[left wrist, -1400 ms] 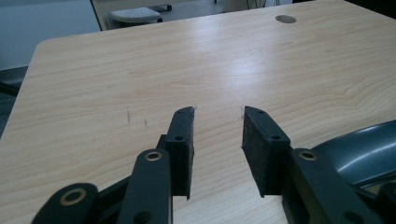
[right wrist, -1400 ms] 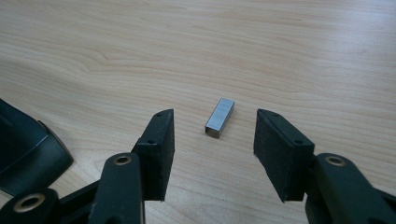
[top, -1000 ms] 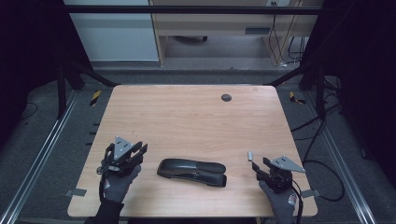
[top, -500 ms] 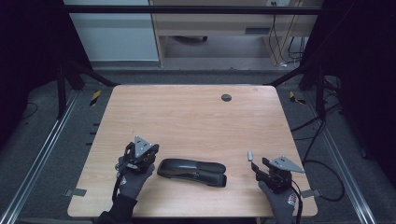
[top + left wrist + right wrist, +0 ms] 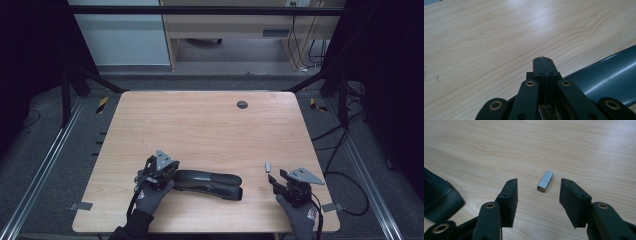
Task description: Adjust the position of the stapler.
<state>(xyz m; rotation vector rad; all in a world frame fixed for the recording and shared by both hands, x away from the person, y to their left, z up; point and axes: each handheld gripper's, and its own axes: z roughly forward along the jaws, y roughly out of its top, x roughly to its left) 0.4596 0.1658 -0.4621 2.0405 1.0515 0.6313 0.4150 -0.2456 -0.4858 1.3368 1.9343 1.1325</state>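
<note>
Gloves: grey knit, dark cuffs (a red mark on the right one)
Claws: black arms, brass rivets, grey three-cornered top plates

Left gripper [image 5: 172,172] now further in across the table — from the left edge to the left end of the black stapler [image 5: 210,183], lower over it, its jaws just closing, pressed together with nothing between them.

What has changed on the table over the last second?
The left gripper moved right, up to the near-left end of the black stapler, and its jaws closed with nothing between them. The stapler, the small metal staple block and the open right gripper stayed as they were.
</note>
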